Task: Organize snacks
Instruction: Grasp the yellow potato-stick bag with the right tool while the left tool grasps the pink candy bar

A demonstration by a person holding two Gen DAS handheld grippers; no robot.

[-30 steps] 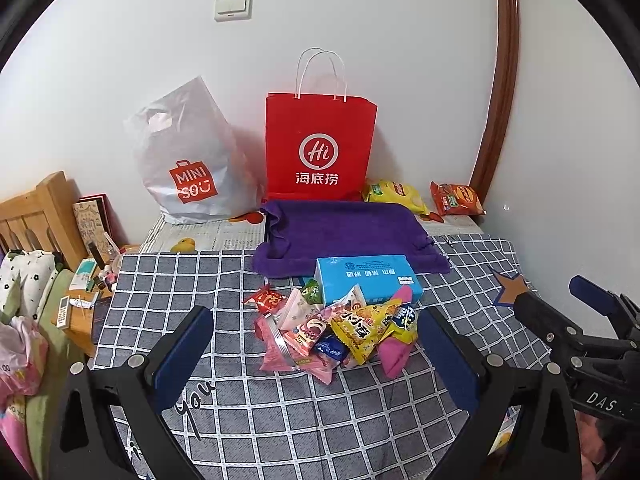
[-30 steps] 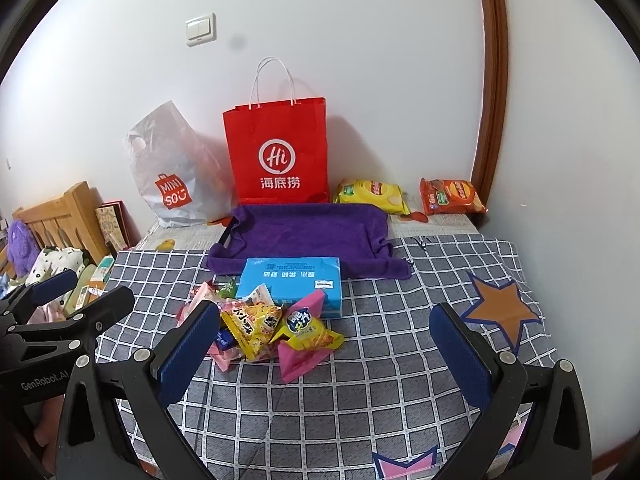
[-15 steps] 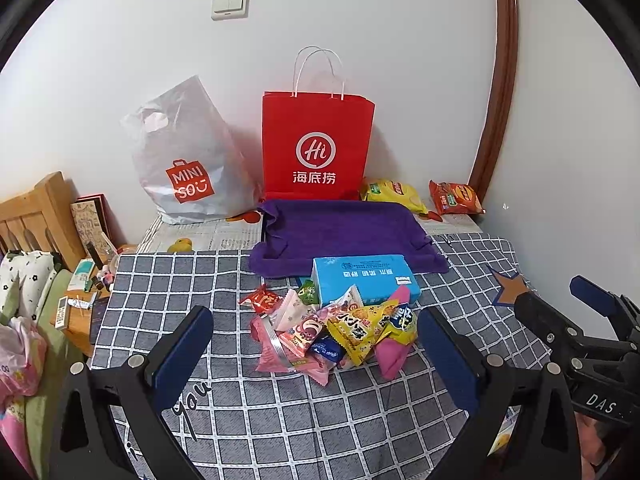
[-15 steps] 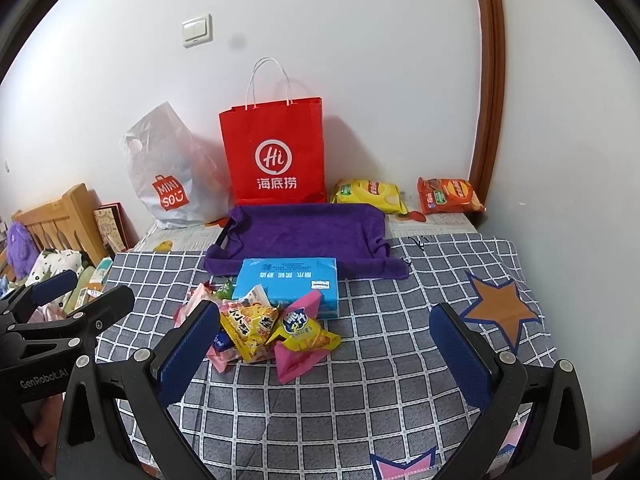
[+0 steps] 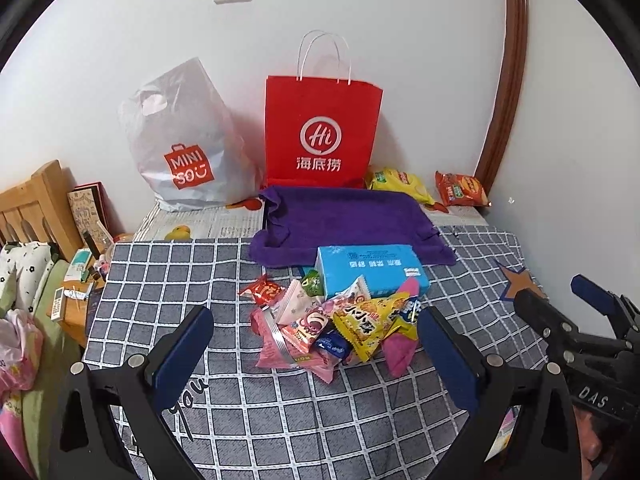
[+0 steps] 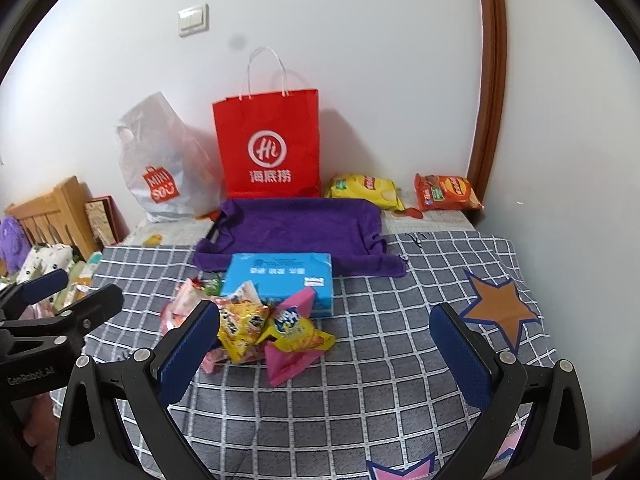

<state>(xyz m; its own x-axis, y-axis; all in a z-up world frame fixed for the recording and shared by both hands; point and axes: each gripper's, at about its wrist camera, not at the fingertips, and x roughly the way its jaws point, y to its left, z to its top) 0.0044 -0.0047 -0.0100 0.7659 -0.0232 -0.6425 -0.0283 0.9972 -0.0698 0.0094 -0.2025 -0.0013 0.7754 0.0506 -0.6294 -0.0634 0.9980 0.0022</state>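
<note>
We hold the left gripper (image 5: 314, 344) and right gripper (image 6: 326, 346) above the checked cloth (image 5: 168, 280), both spread wide and empty. The snacks (image 5: 332, 320) lie heaped just in front of the blue box (image 5: 370, 268), touching it, near the purple towel (image 5: 348, 216).

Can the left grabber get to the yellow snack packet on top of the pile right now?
Probably yes. The left gripper is open and empty, and the yellow snack packet lies on top of the pile straight ahead between its fingers, with nothing covering it. The blue box sits behind it, out of the way.
</note>
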